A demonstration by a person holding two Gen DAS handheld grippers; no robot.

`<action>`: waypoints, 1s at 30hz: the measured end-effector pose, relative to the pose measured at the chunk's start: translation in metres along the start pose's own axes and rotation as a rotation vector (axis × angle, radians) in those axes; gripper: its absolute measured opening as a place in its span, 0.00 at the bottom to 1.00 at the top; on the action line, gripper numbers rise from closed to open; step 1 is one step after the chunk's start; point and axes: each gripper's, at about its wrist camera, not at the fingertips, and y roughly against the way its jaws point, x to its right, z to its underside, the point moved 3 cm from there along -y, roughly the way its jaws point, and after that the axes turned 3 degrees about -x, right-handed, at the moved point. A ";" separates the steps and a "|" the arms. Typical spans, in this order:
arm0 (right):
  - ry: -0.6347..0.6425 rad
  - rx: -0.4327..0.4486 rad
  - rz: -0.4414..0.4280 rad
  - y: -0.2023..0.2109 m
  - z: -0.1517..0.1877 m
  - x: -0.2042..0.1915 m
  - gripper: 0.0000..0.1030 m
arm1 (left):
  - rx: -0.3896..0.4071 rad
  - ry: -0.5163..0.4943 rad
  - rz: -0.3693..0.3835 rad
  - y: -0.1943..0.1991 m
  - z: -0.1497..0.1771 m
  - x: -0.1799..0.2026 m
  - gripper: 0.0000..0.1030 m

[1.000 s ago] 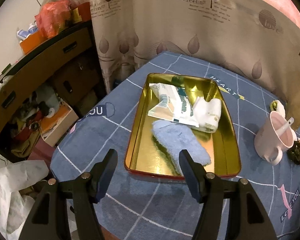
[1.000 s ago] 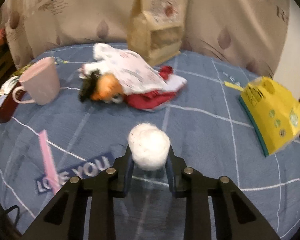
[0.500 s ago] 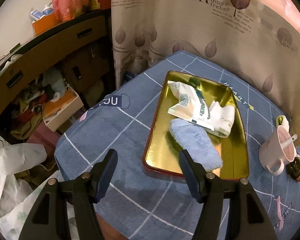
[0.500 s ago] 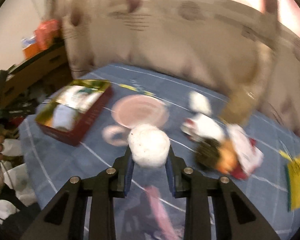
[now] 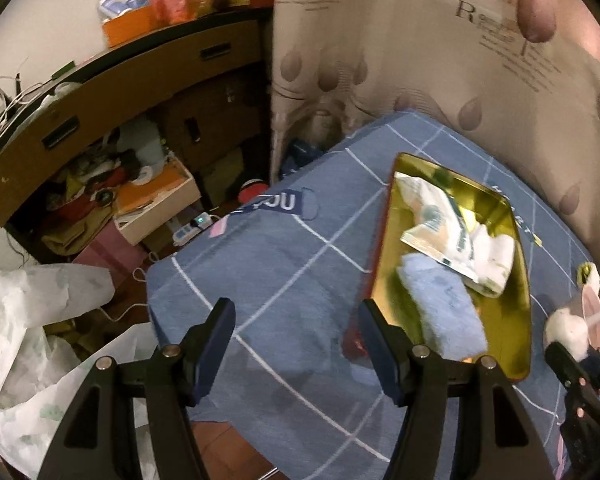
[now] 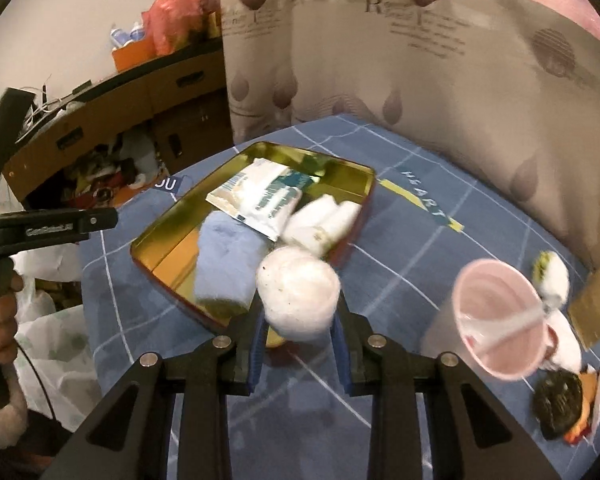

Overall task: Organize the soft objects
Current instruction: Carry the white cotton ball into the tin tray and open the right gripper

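Note:
My right gripper (image 6: 298,330) is shut on a white fluffy ball (image 6: 298,292), held just in front of the gold tin tray's (image 6: 168,216) near corner. The tray holds a light blue fuzzy cloth (image 6: 228,260), a white-and-green packet (image 6: 260,196) and rolled white cloths (image 6: 324,220). In the left wrist view the tray (image 5: 522,328) lies to the right, with the blue cloth (image 5: 440,308) inside it. At the right edge of that view, the ball (image 5: 566,328) sits in the right gripper (image 5: 580,354). My left gripper (image 5: 296,340) stands open over the blue tablecloth, nothing between its fingers.
A pink mug (image 6: 500,316) with a spoon stands right of the ball, with a small plush (image 6: 552,280) behind it and a dark toy (image 6: 558,404) near it. A patterned curtain (image 6: 420,60) backs the table. Left of the table are cluttered shelves (image 5: 100,152) and white bags (image 5: 32,320).
The right gripper has swung left with the ball, from the toys and the yellow packet to the tray. The left gripper has drifted left off the tray, towards the table's left edge.

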 end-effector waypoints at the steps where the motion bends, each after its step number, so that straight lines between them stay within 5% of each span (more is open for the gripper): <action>1: 0.004 -0.004 0.000 -0.004 -0.003 -0.002 0.26 | -0.002 0.006 -0.004 0.000 0.000 -0.002 0.63; 18: 0.030 -0.078 0.029 -0.048 -0.021 -0.020 0.31 | 0.029 -0.001 -0.006 0.015 -0.005 -0.005 0.63; 25: 0.017 -0.047 0.028 -0.040 -0.024 -0.018 0.52 | 0.027 -0.024 -0.003 0.015 -0.002 0.003 0.63; 30: -0.002 -0.019 0.011 -0.028 -0.025 -0.016 0.52 | 0.020 -0.033 -0.004 0.013 -0.001 0.006 0.63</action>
